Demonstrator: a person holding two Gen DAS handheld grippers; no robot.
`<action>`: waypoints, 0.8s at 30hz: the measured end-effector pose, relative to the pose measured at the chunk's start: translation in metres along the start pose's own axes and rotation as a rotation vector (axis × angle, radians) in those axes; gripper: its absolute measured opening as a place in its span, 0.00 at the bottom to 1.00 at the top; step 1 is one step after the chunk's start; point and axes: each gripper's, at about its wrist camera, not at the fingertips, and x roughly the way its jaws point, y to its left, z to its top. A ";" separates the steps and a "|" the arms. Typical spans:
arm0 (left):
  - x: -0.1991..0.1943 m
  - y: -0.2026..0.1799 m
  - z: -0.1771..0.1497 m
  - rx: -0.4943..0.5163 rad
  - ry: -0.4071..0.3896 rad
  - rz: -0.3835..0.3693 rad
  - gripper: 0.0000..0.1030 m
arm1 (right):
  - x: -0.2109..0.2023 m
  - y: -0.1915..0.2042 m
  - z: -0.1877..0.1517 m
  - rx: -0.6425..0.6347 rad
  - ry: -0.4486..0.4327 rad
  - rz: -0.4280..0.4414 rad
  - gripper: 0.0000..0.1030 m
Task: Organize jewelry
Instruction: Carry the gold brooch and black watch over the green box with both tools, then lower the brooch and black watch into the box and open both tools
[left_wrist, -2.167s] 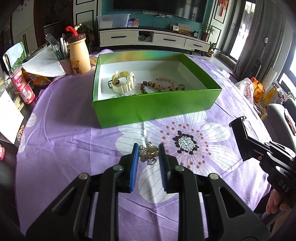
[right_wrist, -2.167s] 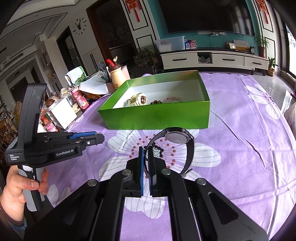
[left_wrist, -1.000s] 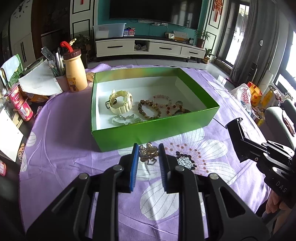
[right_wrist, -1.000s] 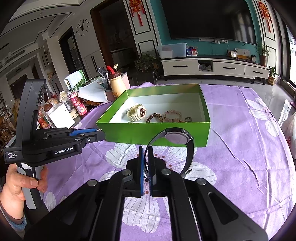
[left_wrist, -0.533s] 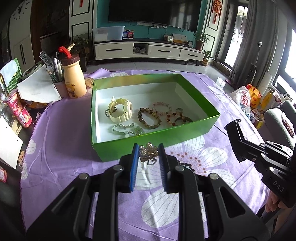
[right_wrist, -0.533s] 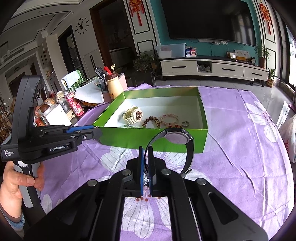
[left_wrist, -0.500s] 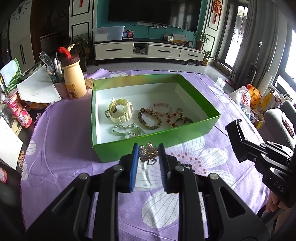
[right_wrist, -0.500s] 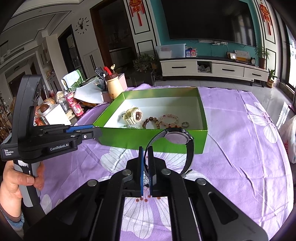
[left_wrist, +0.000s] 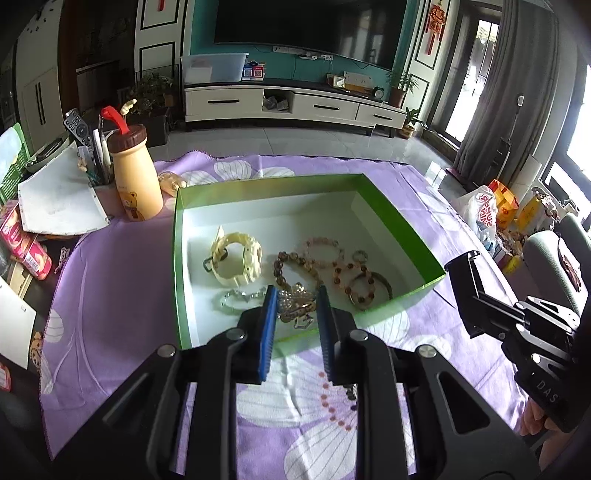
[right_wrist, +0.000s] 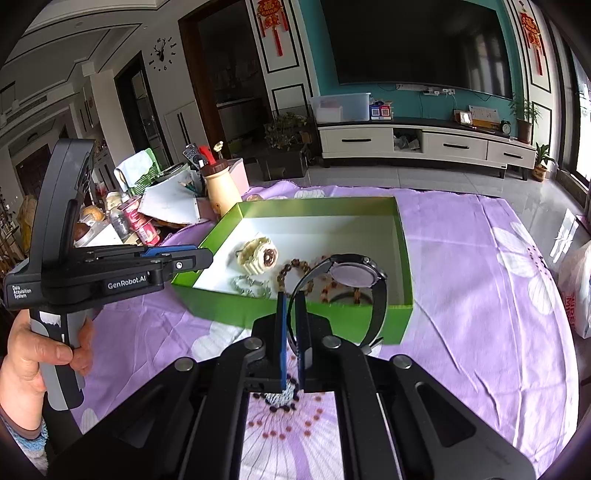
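A pearl brooch (left_wrist: 295, 303) is being gripped betw. the blue pads of the left gripper (left_wrist: 294, 317), held over the near edge of the green box (left_wrist: 402, 225). A black watch (right_wrist: 354, 275) is being pinched by its strap in the right gripper (right_wrist: 291, 332), jaws nearly closed on it, w/ the dial hanging above the box's near wall. Inside the box, a cream watch (left_wrist: 236, 258), brown bead bracelets (left_wrist: 295, 264) & a silver chain (left_wrist: 236, 297) are being kept on the white floor. The box is being supported by a purple floral cloth (left_wrist: 110, 280); a yellow bottle (left_wrist: 135, 177) is being seen at far left.
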 end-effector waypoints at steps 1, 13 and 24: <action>0.003 0.000 0.004 0.000 0.000 0.001 0.20 | 0.003 -0.001 0.003 0.001 0.002 0.000 0.04; 0.035 -0.002 0.040 0.018 0.027 0.006 0.20 | 0.033 -0.022 0.030 0.037 0.031 0.000 0.04; 0.076 -0.004 0.066 0.009 0.072 0.014 0.20 | 0.071 -0.032 0.047 0.011 0.075 -0.017 0.04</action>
